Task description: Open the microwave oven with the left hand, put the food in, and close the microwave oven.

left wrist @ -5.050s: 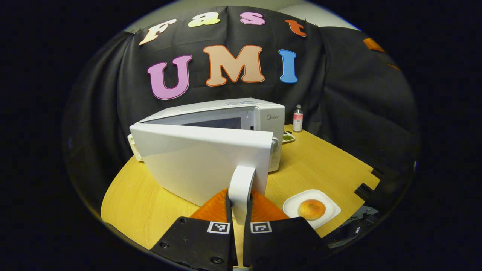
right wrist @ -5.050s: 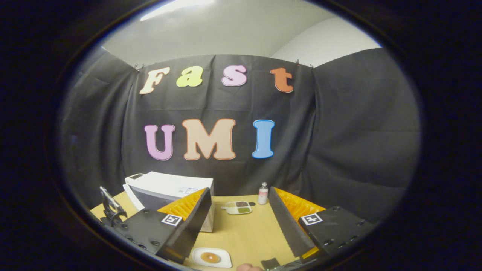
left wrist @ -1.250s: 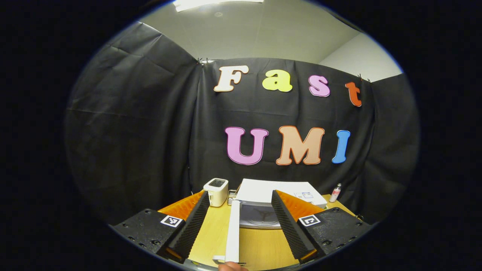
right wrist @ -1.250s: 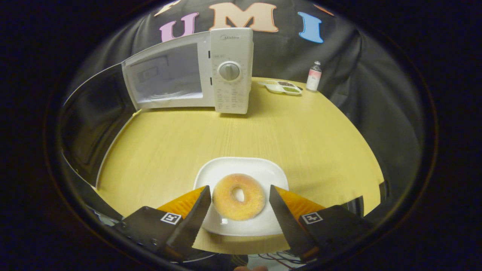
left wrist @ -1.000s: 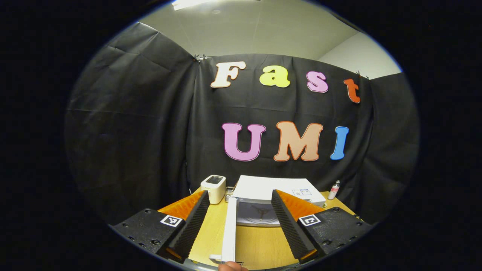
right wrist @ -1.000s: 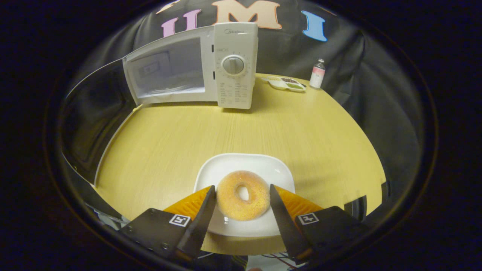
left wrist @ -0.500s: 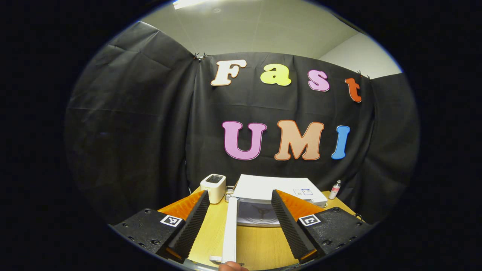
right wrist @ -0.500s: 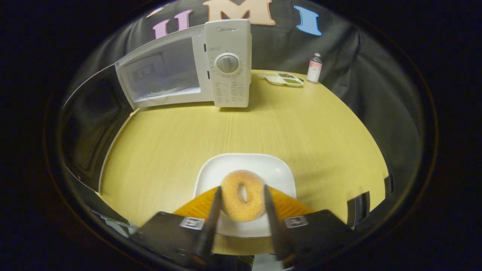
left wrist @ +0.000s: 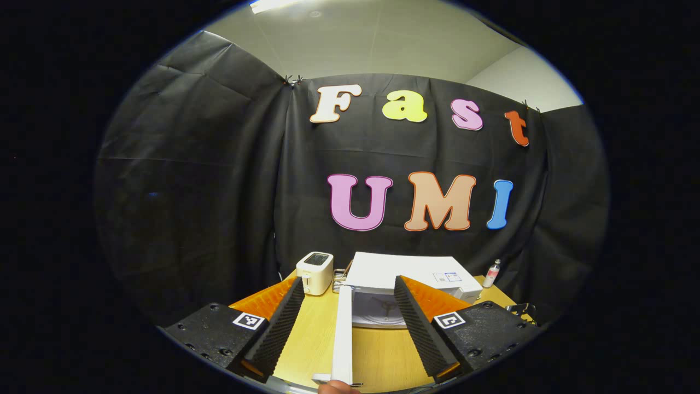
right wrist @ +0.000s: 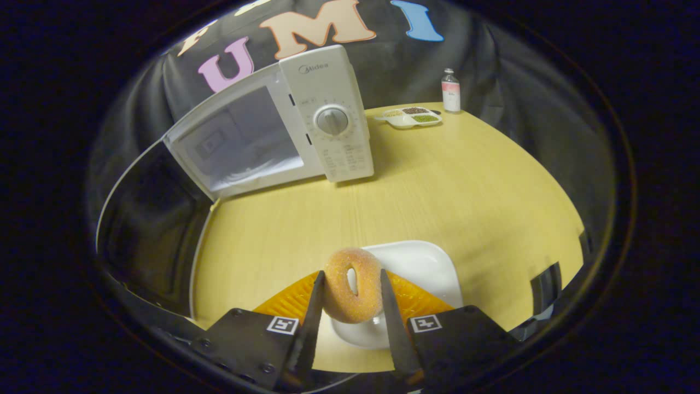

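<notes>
In the right gripper view my right gripper is shut on a sugared doughnut, held a little above the white plate. Farther off stands the white microwave with its cavity exposed and its dark-windowed door swung out to the left. In the left gripper view my left gripper stands open with nothing between its fingers. It looks over the door's white edge at the microwave and the turntable inside.
A white toaster stands left of the microwave. A small bottle and a divided snack dish sit at the far right of the round wooden table. A fingertip shows at the bottom edge of the left gripper view.
My right gripper closed on the doughnut and raised it off the plate, shifting left. Five seconds ago my left gripper held the door handle; it has let go and pulled back.
</notes>
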Motion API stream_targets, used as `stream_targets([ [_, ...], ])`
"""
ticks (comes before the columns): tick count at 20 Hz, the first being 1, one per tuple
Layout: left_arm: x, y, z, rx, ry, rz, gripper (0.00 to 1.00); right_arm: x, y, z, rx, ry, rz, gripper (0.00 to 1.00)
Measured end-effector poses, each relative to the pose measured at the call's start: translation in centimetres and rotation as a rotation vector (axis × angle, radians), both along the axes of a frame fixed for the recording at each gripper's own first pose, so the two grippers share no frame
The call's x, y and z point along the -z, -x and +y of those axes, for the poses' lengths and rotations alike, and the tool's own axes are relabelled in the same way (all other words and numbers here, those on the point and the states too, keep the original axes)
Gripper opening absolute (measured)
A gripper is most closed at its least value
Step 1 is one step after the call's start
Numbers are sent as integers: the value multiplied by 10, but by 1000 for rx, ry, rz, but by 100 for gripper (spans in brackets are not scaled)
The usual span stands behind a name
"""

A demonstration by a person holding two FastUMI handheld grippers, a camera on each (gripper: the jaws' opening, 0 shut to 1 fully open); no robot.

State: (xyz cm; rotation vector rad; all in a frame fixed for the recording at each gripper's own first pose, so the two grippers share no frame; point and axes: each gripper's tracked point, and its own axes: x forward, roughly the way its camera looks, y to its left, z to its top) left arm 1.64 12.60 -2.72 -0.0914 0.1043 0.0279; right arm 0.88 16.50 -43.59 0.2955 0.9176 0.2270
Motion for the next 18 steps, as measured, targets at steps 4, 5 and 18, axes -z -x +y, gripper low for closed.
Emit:
stream_targets([
  [4, 0, 2, 5, -2, -32, 6, 96, -26, -31, 49, 80, -230, 8, 53],
  [5, -1, 3, 6, -4, -41, 5, 96, -31, -38, 62, 95, -275, 11, 53],
  [18, 15, 14, 28, -75, -75, 69, 96, -76, -145, 188, 331, -611, -38, 60],
])
